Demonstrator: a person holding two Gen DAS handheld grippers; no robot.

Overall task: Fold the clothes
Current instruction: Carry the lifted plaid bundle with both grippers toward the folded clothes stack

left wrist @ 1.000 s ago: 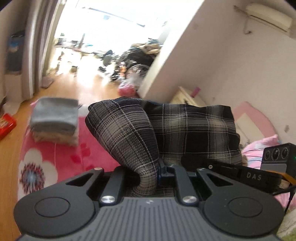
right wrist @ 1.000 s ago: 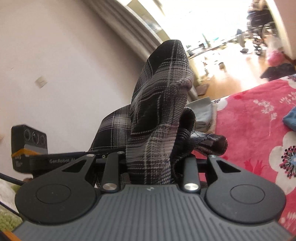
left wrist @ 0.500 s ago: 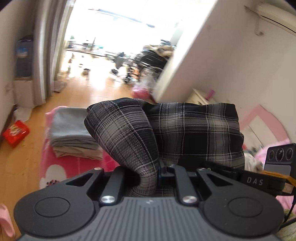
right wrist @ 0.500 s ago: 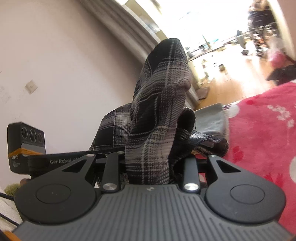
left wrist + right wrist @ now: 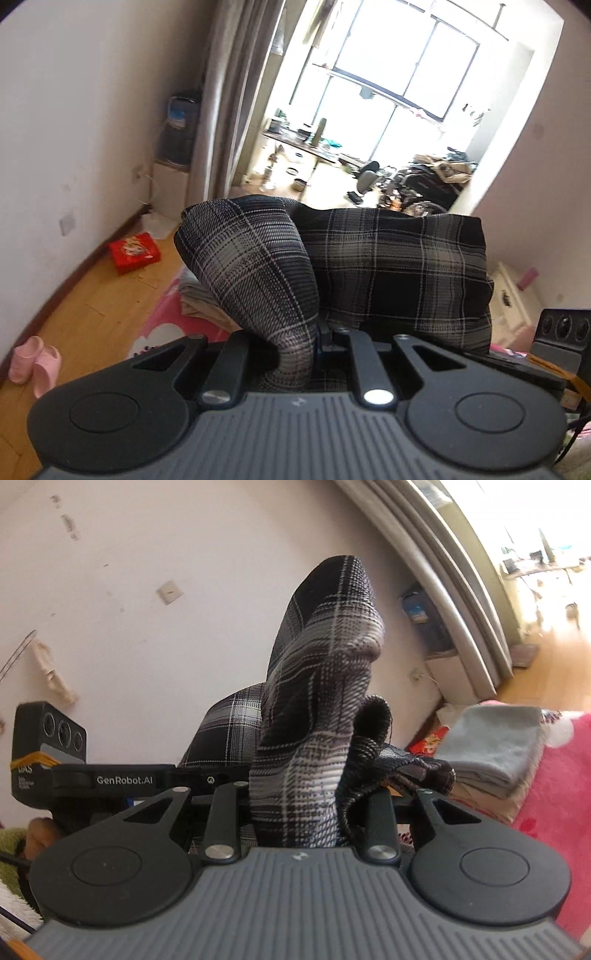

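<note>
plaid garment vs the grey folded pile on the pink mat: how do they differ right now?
Pattern: the plaid garment is black-and-white check; the grey folded pile is plain. State: the garment is bunched and held up by the left gripper and right gripper; the pile is flat and stacked. Support: the garment hangs off the pink mat; the pile rests on it. Both are cloth.

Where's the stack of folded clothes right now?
Right wrist view: folded stack sits right of the held plaid garment, on the pink mat's edge.
</note>
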